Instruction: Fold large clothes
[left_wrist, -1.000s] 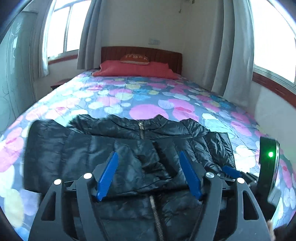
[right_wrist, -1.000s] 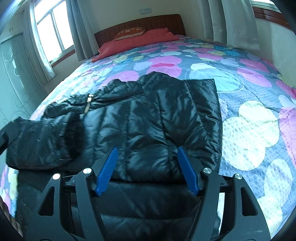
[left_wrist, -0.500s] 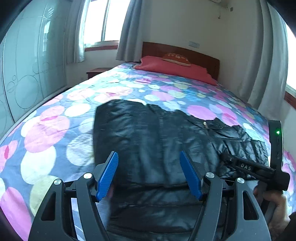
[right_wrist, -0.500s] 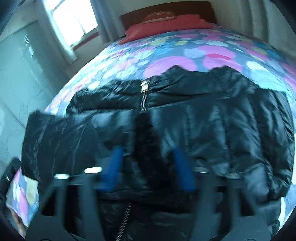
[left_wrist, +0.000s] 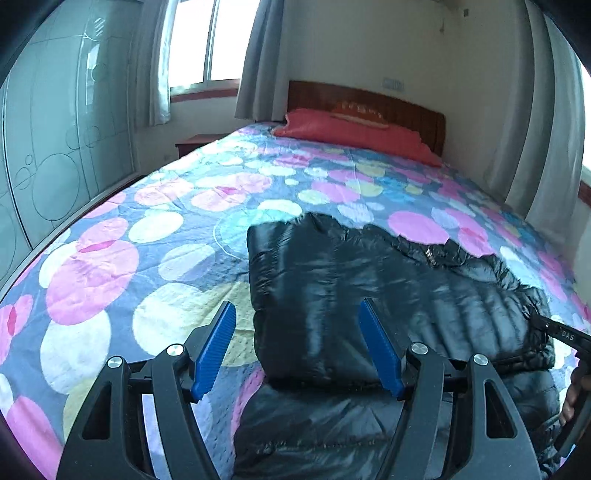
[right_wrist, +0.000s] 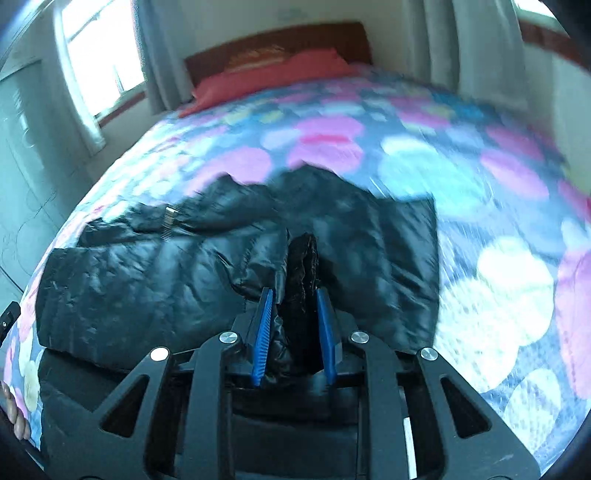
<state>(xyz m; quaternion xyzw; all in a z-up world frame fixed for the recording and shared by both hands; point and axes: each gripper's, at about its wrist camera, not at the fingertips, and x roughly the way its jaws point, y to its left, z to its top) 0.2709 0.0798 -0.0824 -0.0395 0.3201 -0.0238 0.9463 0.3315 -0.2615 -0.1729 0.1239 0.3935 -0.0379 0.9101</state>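
Between right gripper (right_wrist: 294, 306) pads: jacket (right_wrist: 147, 280)

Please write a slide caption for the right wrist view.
Right gripper jaws closing on a bunched fold of the shiny black puffer jacket.

A glossy black quilted puffer jacket (left_wrist: 388, 291) lies on a bedspread (left_wrist: 155, 236) patterned with pink, white, yellow and blue circles; red pillow (left_wrist: 354, 133); blue-padded grippers.

We see daylight blowing out the window (left_wrist: 201, 40) far beyond our left gripper (left_wrist: 297, 347), sheen on the black puffer jacket (left_wrist: 388, 295) between its fingers, fisheye bending and dark corners in both views, and motion blur smearing the right wrist view.
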